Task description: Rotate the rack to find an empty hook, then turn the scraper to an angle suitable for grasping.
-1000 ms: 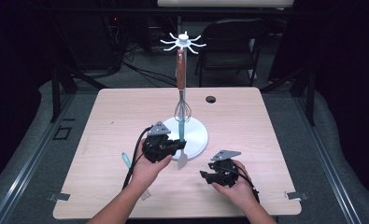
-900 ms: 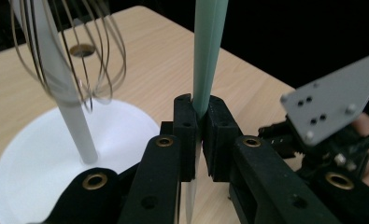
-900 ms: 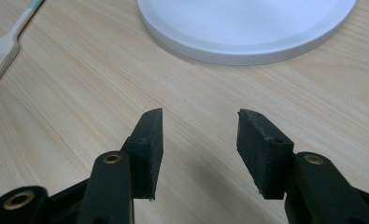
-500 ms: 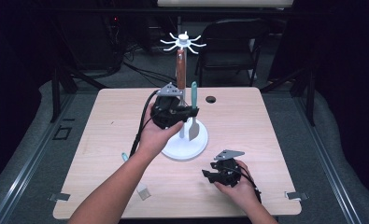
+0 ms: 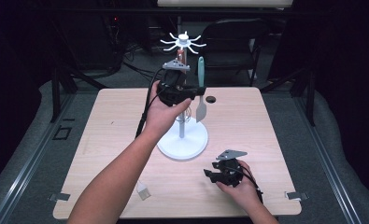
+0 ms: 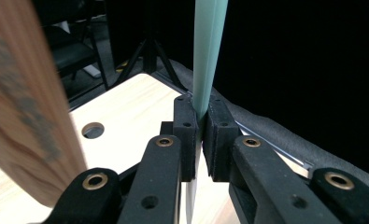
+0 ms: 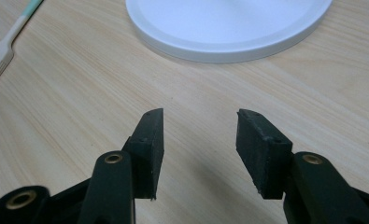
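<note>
My left gripper (image 5: 195,93) (image 6: 200,121) is shut on a spatula, pinching it where the teal handle (image 5: 201,70) (image 6: 209,46) meets the white blade (image 5: 201,111). The spatula hangs upright in the air, just right of the white utensil stand's pole (image 5: 181,126) and below its ring of hooks (image 5: 183,43). A whisk with a wooden handle (image 6: 23,107) hangs on the stand, close to the left of my jaws. My right gripper (image 5: 210,175) (image 7: 200,126) rests low over the table in front of the stand's round base (image 5: 182,144) (image 7: 229,23). It is open, with nothing between its fingers.
A small brush (image 5: 142,190) (image 7: 0,51) with a teal handle lies on the wooden table (image 5: 266,140) near the front edge, left of my right hand. A round hole (image 5: 210,99) (image 6: 93,130) sits in the tabletop behind the stand. Dark floor and chairs surround the table.
My left hand has lifted the spatula from low by the stand's base up and away, to beside the upper pole. The right hand has stayed put.
</note>
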The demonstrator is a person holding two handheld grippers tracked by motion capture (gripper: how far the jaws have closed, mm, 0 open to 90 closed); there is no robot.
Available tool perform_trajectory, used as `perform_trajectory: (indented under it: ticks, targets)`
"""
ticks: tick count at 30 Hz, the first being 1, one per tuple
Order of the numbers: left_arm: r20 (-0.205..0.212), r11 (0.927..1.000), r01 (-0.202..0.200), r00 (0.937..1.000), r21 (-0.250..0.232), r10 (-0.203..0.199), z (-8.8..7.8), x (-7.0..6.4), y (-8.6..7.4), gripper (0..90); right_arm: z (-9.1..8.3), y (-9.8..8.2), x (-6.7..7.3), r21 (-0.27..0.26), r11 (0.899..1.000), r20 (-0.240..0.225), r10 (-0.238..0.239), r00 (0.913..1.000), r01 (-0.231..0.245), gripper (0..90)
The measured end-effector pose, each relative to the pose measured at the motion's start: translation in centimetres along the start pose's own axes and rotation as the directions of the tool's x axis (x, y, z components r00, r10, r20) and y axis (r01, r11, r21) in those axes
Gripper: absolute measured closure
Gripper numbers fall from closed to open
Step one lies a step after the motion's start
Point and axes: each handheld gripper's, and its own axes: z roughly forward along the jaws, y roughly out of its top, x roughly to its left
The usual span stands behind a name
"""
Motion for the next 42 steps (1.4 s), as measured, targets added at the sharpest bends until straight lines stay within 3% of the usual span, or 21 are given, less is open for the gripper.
perform_trajectory:
  ticks: [8,9,10,12,13,18,27,29,42]
  targets:
    - [0.005,0.9995,0.027,0.9996,-0.013,-0.027,-0.1,0.5,0.8,84.7,0.0,-0.2,0.1,0.003,1.000,0.002,-0.004,1.0000,0.004,51.5]
    - [-0.003,0.9992,0.038,0.9993,-0.015,-0.038,-0.1,0.8,0.8,84.7,-0.3,-0.2,0.0,0.024,0.999,0.018,-0.025,0.9995,0.024,51.5]
    - [-0.003,0.9988,0.046,0.9990,-0.020,-0.046,0.0,0.9,0.8,84.6,-0.1,-0.3,0.1,0.003,1.000,0.003,-0.004,1.0000,0.004,51.5]
    - [-0.008,0.9985,0.051,0.9987,-0.019,-0.051,0.1,1.0,0.8,84.7,-0.4,-0.3,0.1,0.023,1.000,0.020,-0.021,0.9996,0.021,51.5]
    - [-0.008,0.9985,0.053,0.9986,-0.015,-0.053,0.1,1.0,0.8,84.6,-0.3,-0.4,0.1,0.003,1.000,0.006,-0.003,1.0000,0.003,51.5]
    - [-0.026,0.9975,0.067,0.9974,-0.021,-0.068,0.2,1.4,0.3,84.5,-0.2,-0.5,0.1,0.002,1.000,0.008,-0.002,1.0000,0.002,51.5]
    - [-0.059,0.9990,0.027,0.9978,-0.036,-0.029,0.0,0.5,-0.4,70.3,-0.1,-0.5,0.3,0.001,1.000,0.011,-0.005,0.9999,0.005,51.5]
    - [-0.083,0.9995,0.007,0.9965,-0.031,-0.010,-0.3,0.1,-0.7,68.5,-0.1,-0.5,0.3,0.005,1.000,0.009,-0.009,0.9999,0.009,51.5]
    - [-0.090,1.0000,0.001,0.9960,0.002,-0.001,-1.6,-0.1,-3.9,67.0,-0.2,-0.4,0.2,0.005,1.000,0.019,-0.003,0.9998,0.003,51.3]
